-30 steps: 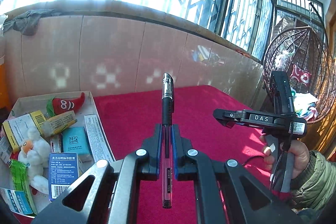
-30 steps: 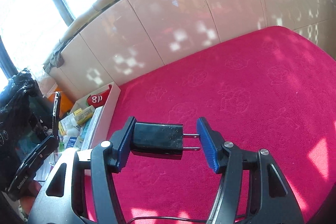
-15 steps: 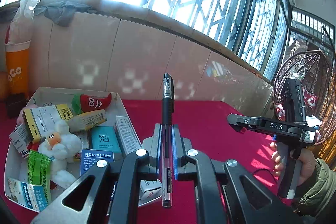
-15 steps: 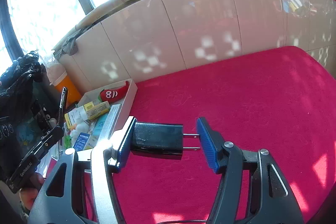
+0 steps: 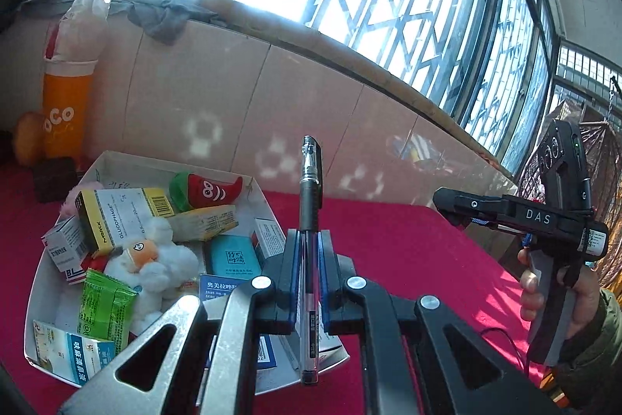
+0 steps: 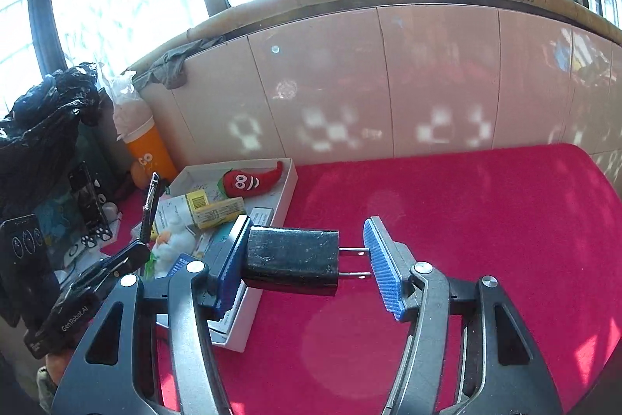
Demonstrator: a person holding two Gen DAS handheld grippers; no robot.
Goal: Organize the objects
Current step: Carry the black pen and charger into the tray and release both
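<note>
My left gripper (image 5: 309, 282) is clamped tight on the pen (image 5: 310, 220) — the box (image 5: 268, 205) at nine o'clock. My right gripper (image 6: 307, 259), half-spread, pinches the charger plug (image 6: 291, 259) end to end.

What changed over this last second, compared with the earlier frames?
Both hand-held grippers swung toward the white box, which now sits closer and fuller in both views. Nothing was grasped or released: the left hand-held gripper stays shut on the pen, the right hand-held gripper on the black charger.
</note>
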